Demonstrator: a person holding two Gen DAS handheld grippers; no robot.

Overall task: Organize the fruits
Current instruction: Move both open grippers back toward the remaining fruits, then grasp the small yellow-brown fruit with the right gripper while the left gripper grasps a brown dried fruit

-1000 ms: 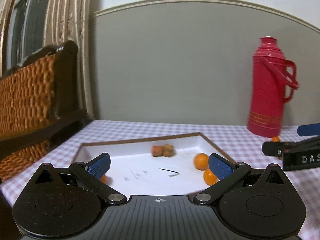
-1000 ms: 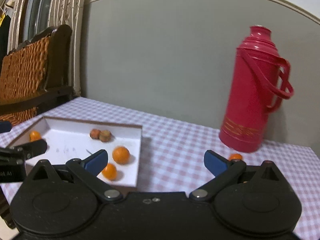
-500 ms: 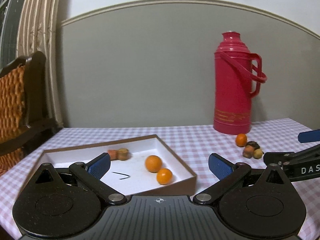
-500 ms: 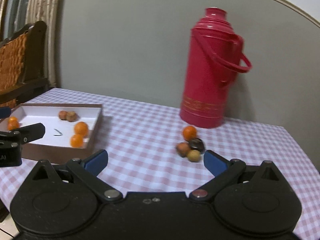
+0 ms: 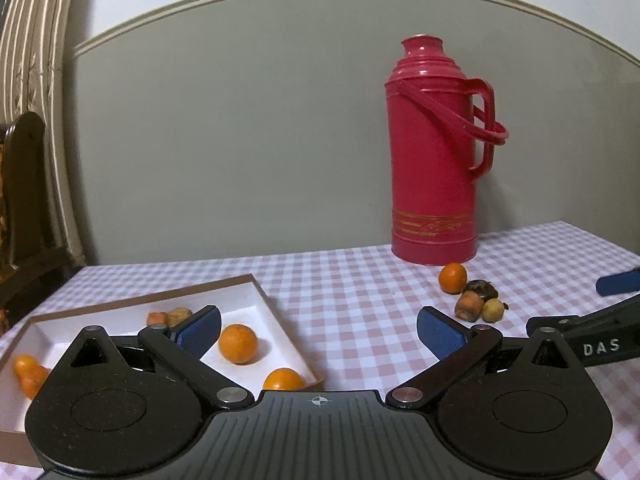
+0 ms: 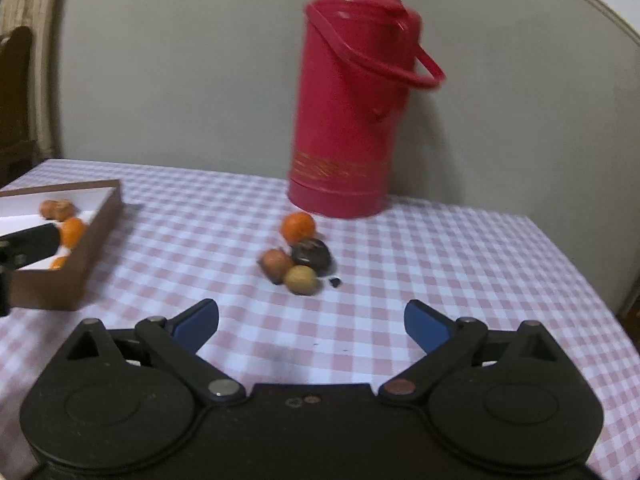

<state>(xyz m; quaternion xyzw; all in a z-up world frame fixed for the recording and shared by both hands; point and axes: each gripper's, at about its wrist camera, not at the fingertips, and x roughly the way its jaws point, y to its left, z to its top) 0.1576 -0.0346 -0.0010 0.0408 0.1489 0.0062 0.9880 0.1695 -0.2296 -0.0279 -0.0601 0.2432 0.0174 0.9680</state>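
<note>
Your right gripper (image 6: 311, 325) jaws spread wide, bare checkered tablecloth (image 6: 420, 256) ahead up to fruit cluster (image 6: 298, 256). Red thermos (image 6: 348, 96) stands just behind cluster, blocks far side. Brown box (image 6: 86, 236) wall well left of cluster, open cloth between. Your left gripper (image 5: 319, 330) hangs over box's right corner, also spread.

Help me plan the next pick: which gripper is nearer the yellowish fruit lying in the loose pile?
Right. The right gripper faces the yellowish fruit almost head-on, open, just short of it. The left gripper sits further left, beside the box, with that fruit off to its right.
</note>
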